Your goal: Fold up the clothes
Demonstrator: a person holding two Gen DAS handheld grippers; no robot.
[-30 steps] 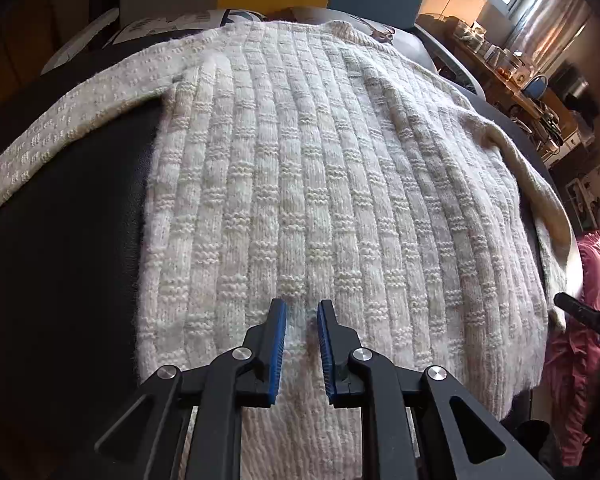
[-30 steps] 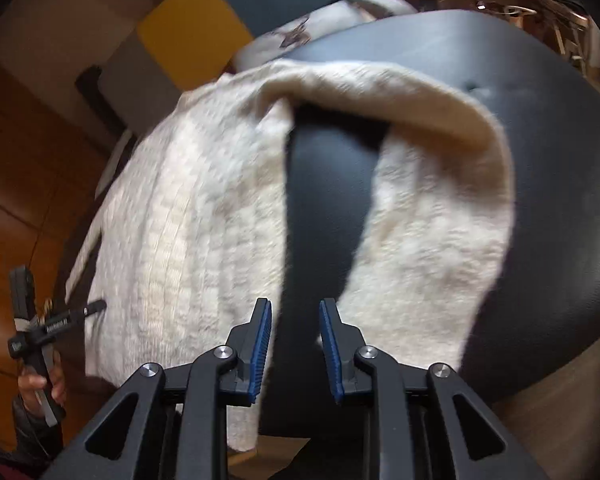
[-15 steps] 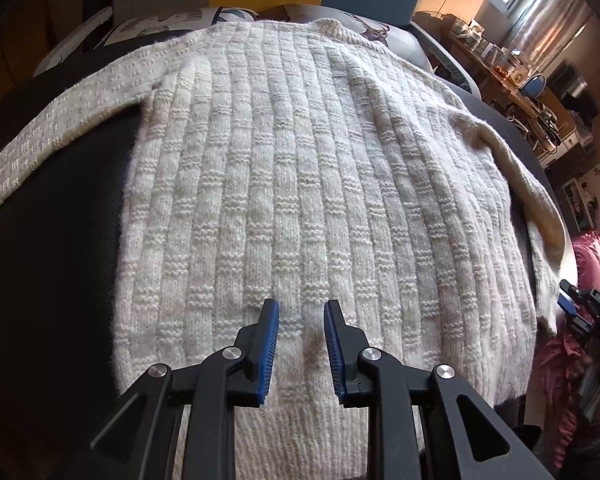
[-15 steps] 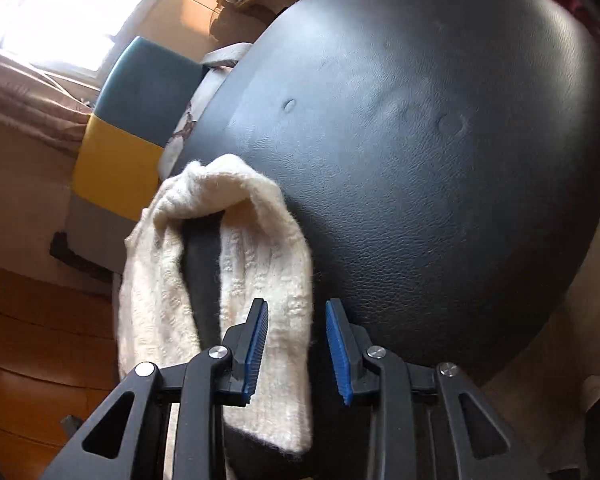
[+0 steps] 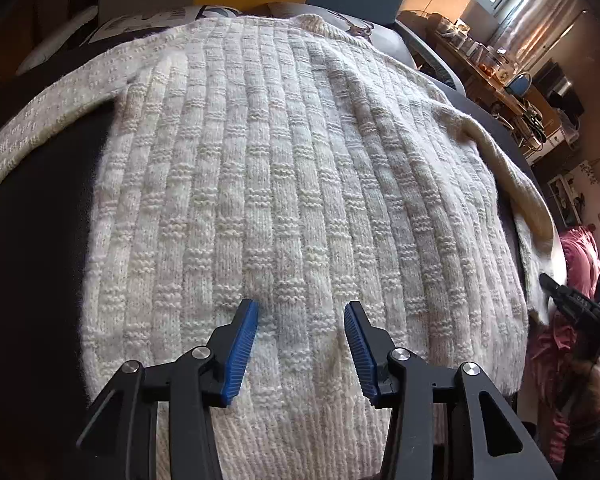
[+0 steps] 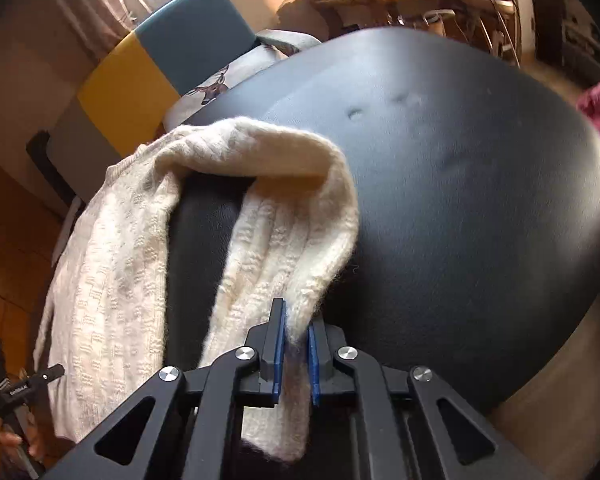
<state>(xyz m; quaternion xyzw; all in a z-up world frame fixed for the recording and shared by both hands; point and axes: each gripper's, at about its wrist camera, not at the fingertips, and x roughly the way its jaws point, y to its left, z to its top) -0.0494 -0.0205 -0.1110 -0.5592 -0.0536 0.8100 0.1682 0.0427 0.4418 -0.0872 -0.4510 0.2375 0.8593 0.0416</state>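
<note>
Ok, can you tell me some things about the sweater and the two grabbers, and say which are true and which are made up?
1. The sweater is cream-coloured and knitted. True.
2. The left hand-held gripper is squeezing the sweater. False: its jaws stand open above the sweater's lower part, with nothing between them.
3. The right hand-held gripper is shut on the sleeve. True: the sleeve's edge is pinched between its blue pads.
4. The sweater lies on a white table. False: it lies on a black padded surface.
5. The sleeve in the right gripper is stretched out straight. False: it bends over in a loop back toward the gripper.
</note>
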